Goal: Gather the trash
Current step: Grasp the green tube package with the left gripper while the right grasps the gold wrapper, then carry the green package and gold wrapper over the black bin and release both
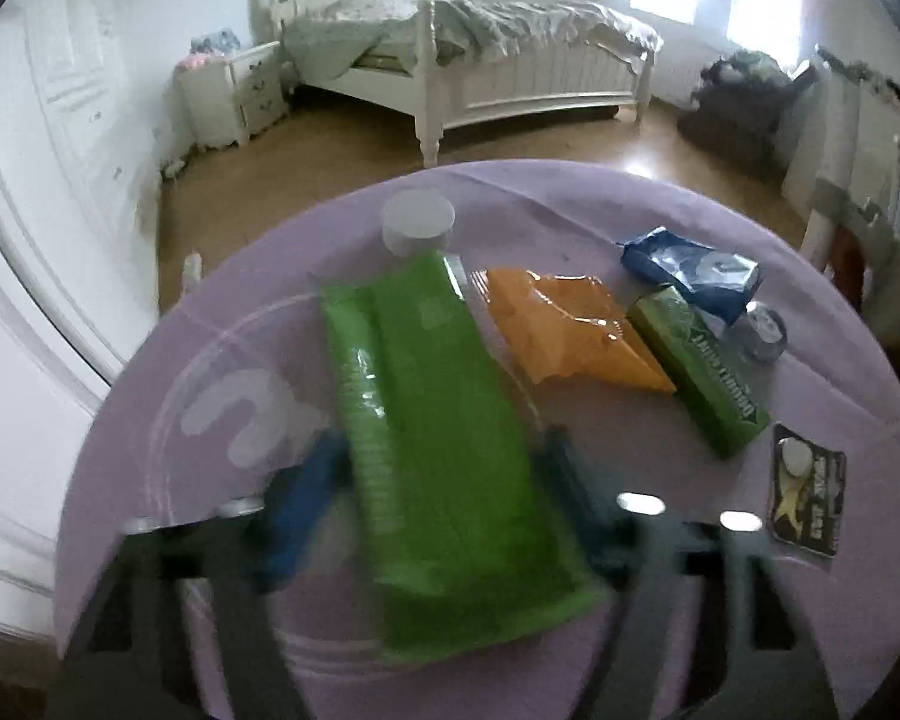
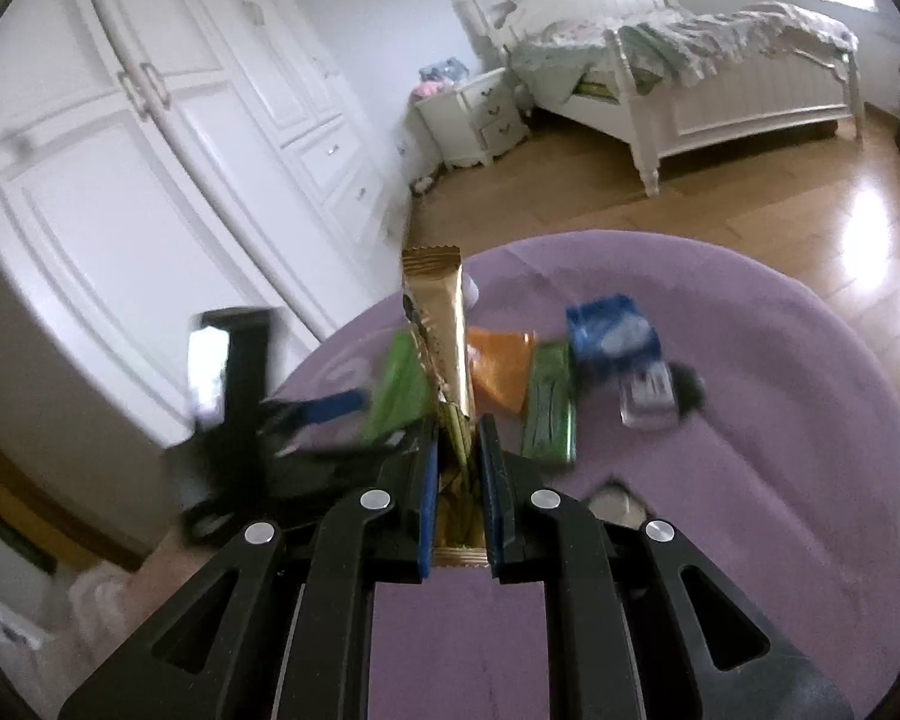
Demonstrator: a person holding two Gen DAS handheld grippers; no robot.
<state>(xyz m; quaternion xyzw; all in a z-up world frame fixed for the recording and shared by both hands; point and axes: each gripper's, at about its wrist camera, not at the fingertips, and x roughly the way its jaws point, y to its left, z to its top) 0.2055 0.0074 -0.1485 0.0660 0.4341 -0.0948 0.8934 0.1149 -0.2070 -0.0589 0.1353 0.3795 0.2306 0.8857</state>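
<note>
The right gripper [image 2: 457, 438] is clenching one gold wrapper [image 2: 439, 324]. The left gripper [image 1: 444, 468] is straddling one green tube [image 1: 444, 438], jaws released (blurred), while five other pieces are lying on the tabletop [image 1: 810, 372].

Purple tablecloth [image 1: 810, 396]. Bright green tube [image 1: 444, 456] with white cap [image 1: 417, 222], orange wrapper [image 1: 564, 330], green box [image 1: 699, 372], blue-and-white packet [image 1: 690, 270], gold wrapper [image 2: 444, 324], blue finger pads [image 2: 429, 498].

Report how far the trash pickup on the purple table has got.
Nothing looks binned yet. In hand: right hand-held gripper shut on a gold wrapper; left hand-held gripper straddles the green tube, grip unclear. Left: orange packet, green box, blue packet, dark card.
</note>
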